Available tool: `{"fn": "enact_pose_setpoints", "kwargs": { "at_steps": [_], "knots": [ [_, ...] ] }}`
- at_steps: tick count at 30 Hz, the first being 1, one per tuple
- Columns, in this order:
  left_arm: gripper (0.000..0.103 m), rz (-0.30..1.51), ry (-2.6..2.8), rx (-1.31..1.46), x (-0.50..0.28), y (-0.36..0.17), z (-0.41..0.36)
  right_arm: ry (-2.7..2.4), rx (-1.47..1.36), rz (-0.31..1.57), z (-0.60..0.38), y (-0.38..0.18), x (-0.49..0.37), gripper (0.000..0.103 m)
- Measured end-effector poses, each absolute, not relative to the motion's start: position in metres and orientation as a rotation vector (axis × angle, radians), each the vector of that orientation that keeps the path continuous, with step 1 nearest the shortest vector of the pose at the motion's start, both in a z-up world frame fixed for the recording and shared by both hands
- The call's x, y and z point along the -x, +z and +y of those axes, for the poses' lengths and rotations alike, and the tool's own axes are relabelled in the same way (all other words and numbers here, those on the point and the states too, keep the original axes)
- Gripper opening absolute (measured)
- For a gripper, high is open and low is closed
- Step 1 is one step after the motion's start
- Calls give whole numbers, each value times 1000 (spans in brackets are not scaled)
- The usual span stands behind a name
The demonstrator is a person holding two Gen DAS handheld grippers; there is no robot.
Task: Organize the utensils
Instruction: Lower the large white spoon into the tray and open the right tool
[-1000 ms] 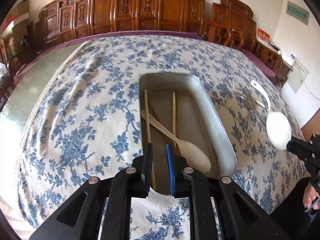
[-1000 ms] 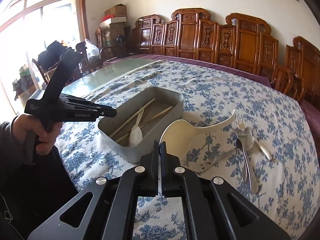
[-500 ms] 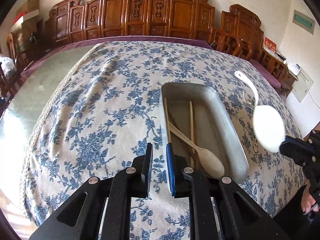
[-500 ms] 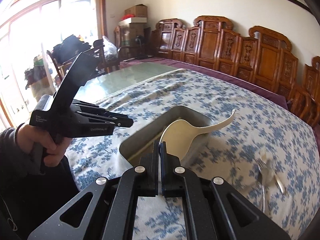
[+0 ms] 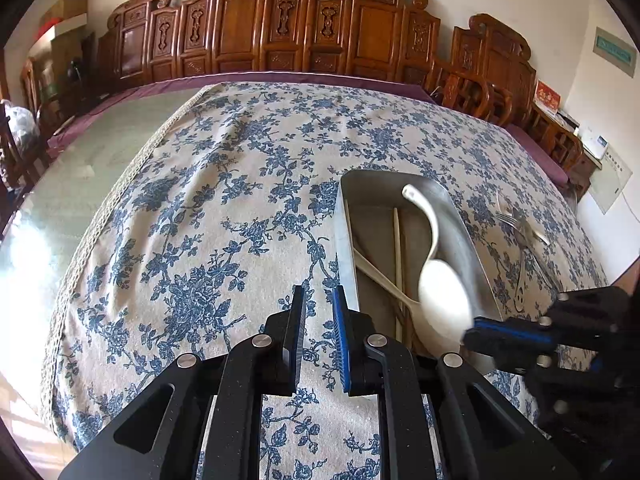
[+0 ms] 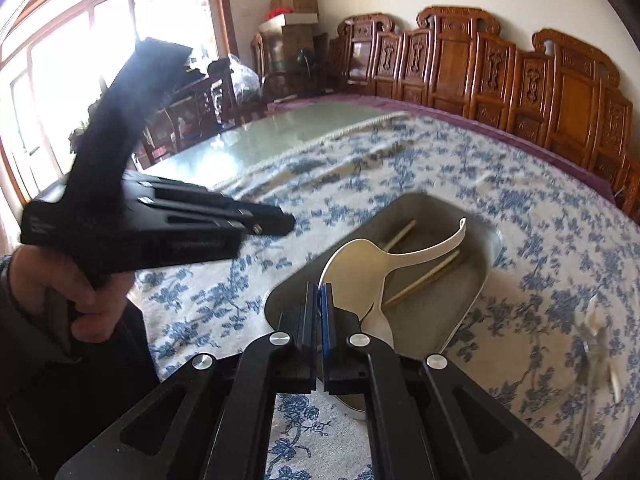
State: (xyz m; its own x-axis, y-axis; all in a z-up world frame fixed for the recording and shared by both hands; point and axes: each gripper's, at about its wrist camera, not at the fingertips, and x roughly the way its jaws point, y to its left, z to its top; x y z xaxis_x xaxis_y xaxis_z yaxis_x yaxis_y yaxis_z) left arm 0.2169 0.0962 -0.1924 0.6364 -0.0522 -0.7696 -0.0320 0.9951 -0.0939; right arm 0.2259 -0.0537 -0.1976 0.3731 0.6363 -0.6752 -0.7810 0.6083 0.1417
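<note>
My right gripper [image 6: 319, 286] is shut on the bowl edge of a white ceramic spoon [image 6: 360, 264], holding it over the near end of the metal tray [image 6: 468, 308]. The spoon's curved handle points away over the tray. In the left wrist view the same spoon [image 5: 442, 292] hangs from the right gripper [image 5: 470, 330] above the tray [image 5: 344, 240]. Inside lie a pale spoon [image 5: 380, 276] and chopsticks [image 5: 397, 248]. My left gripper [image 5: 318, 292] hovers over the cloth just left of the tray, its fingers slightly apart with nothing between them.
Forks and a spoon [image 5: 520, 236] lie on the blue-flowered tablecloth right of the tray. A person's hand [image 6: 92, 300] holds the left gripper [image 6: 290, 222]. Bare glass tabletop lies to the left, and carved wooden chairs line the far side.
The right gripper has carried the white spoon from above the cloth near the forks to over the tray. The left gripper has drifted off the tray to its left.
</note>
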Motion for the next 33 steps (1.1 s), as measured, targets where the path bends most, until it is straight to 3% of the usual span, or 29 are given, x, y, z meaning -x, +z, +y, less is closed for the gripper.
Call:
{"fn": "enact_pose_setpoints", "kwargs": {
  "at_steps": [13,23,27,33],
  "knots": [
    [12,880,-17,93,-217,-191,90,875,164,799,-66,-207,-239,4],
    [12,847,-81,69,-217,-183,57,775,176,744,-131,-181,-233,4],
    [22,833,-112,46,-216,-180,40,677,217,747,-172,-183,-245,4],
    [22,834,-137,25,-216,-175,20,549,227,775,-225,-208,-279,4]
  ]
}}
